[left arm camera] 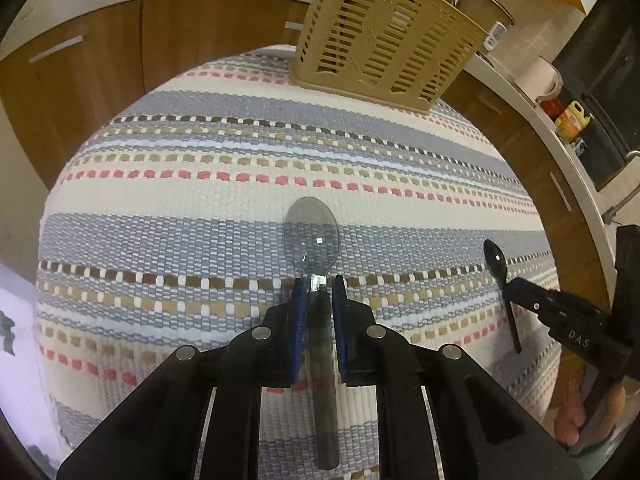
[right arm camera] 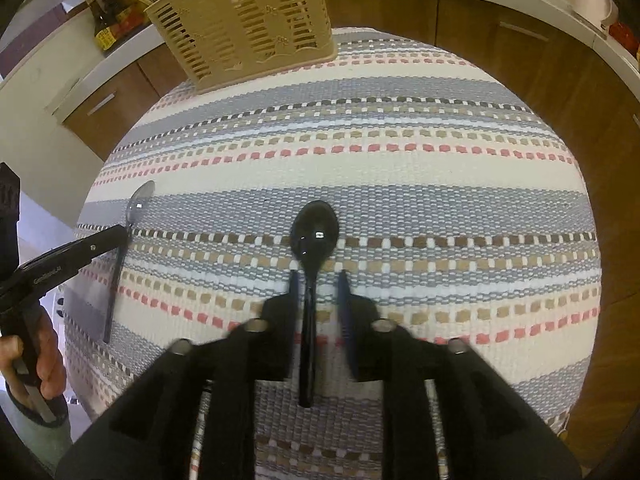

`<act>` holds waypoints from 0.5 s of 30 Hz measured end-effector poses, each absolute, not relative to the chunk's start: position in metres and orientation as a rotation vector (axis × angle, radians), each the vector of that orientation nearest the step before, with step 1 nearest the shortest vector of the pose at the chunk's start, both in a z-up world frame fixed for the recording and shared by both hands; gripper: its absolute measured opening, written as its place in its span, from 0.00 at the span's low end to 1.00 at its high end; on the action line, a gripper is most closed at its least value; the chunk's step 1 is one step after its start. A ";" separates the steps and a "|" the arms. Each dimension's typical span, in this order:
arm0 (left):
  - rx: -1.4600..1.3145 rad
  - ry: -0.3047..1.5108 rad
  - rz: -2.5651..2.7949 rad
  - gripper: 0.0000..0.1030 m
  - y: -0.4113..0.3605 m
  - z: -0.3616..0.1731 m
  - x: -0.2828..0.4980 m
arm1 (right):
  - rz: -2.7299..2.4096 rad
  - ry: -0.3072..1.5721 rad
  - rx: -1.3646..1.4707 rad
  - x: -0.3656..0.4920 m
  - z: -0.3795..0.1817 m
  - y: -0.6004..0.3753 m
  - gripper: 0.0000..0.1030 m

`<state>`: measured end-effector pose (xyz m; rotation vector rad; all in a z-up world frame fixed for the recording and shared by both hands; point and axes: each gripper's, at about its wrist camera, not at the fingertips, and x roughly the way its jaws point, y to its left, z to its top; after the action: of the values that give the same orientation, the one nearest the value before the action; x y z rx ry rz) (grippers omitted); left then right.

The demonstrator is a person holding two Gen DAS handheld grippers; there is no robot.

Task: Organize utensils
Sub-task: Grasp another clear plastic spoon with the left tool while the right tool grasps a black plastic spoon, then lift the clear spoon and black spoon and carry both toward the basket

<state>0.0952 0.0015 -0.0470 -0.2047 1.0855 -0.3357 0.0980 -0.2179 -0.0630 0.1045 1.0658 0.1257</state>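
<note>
Utensils lie on a striped woven cloth (left arm camera: 200, 208) in cream, grey, pink and tan that covers a round table. A translucent grey plastic spoon (left arm camera: 313, 236) lies bowl-forward along the left wrist view's centre. The left gripper (left arm camera: 320, 286) has its blue pads narrowed to the spoon's neck, one pad on each side; whether they press on it cannot be told. A glossy black plastic spoon (right arm camera: 314, 236) lies parallel, to the right of the grey one. The right gripper (right arm camera: 318, 280) straddles its handle with a clear gap on both sides, jaws narrow but apart and blurred. A beige slotted plastic utensil basket (left arm camera: 384, 36) stands at the far edge of the cloth, well apart from both spoons. A person's hand (right arm camera: 44, 352) grips the left tool's handle.
</note>
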 end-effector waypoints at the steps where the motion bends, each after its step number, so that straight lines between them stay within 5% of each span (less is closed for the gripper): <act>1: -0.202 1.095 -0.344 0.12 0.003 -0.047 0.096 | 0.134 1.074 0.107 0.099 -0.062 -0.219 0.29; 10: 0.029 1.191 -0.414 0.31 -0.025 -0.042 0.112 | 0.146 1.176 0.105 0.121 -0.059 -0.220 0.31; 15: 0.198 1.226 -0.432 0.33 -0.050 -0.041 0.122 | 0.115 1.244 0.018 0.132 -0.059 -0.207 0.31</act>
<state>0.1217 -0.0504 -0.0410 0.1984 1.2264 -0.4319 0.1323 -0.2075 -0.0590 0.0176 1.2439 0.1150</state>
